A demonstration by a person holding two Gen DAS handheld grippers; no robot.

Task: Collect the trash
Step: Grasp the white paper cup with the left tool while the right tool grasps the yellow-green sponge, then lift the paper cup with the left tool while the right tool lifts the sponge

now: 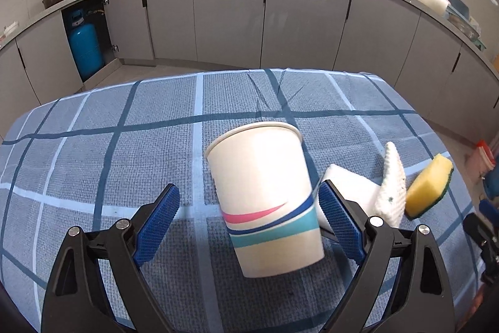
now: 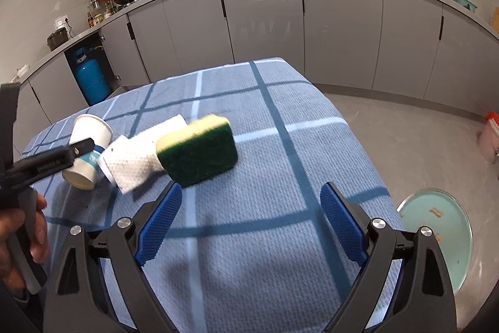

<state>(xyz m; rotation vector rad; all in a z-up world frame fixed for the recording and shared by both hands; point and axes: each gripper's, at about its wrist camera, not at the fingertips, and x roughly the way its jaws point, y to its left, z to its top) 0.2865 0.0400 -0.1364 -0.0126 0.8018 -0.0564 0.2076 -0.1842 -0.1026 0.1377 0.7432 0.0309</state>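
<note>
A white paper cup point(image 1: 265, 198) with pink, blue and teal stripes stands between the wide-open fingers of my left gripper point(image 1: 249, 220), nearer the right finger; whether it touches is unclear. It also shows in the right wrist view point(image 2: 89, 145), tilted, with the left gripper's finger across it. Beside it lie a white block point(image 1: 349, 189), a white knitted scrubber point(image 1: 393, 186) and a yellow-green sponge point(image 1: 428, 186). My right gripper point(image 2: 251, 220) is open and empty, just short of the sponge point(image 2: 196, 150), with the scrubber point(image 2: 128, 161) to its left.
Everything sits on a table under a blue checked cloth point(image 2: 280, 177). A teal round bin point(image 2: 443, 230) stands on the floor right of the table. Grey kitchen cabinets point(image 1: 230, 14) run behind, with a blue gas cylinder point(image 1: 84, 49) at the left.
</note>
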